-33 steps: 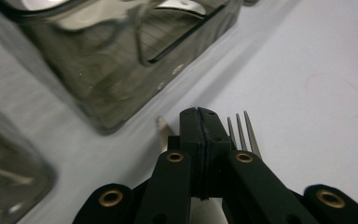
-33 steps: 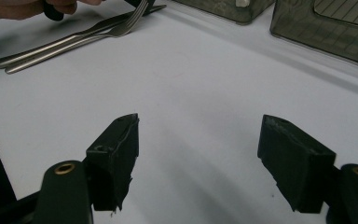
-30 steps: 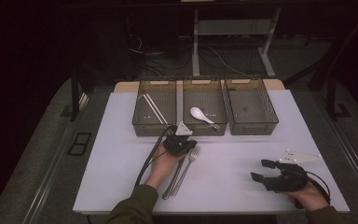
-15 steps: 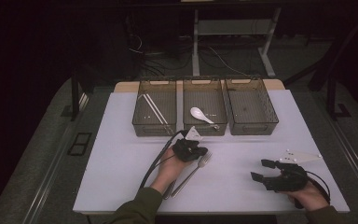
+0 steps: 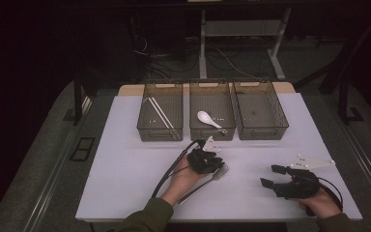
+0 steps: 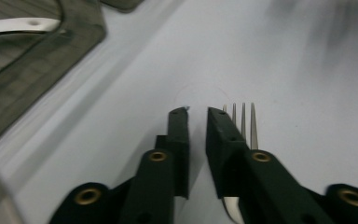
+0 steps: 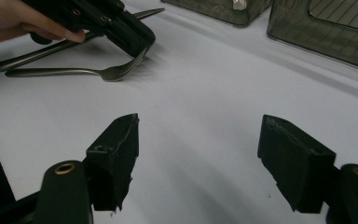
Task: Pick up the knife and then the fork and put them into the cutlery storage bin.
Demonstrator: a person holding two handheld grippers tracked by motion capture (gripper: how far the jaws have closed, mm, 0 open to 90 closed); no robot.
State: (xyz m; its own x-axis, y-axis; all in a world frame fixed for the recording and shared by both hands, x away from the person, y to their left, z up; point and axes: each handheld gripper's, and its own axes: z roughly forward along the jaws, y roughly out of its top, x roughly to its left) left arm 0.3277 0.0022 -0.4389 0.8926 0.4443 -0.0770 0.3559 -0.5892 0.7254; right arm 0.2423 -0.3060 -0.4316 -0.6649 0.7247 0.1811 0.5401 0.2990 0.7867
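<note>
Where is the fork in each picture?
High view: the fork lies on the table by the left claw.
Left gripper view: its tines poke out beside the claw.
Right gripper view: upper left.
Shared landmark: the grey bins.

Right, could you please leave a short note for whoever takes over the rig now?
Left claw: jaws have just been opening, nothing between them, tips by the fork head.
Right claw: open, empty, low over the table.
Done: chopsticks in left bin, spoon in middle bin.
Left: fork lies on the table; probably goes in the empty right bin.
</note>
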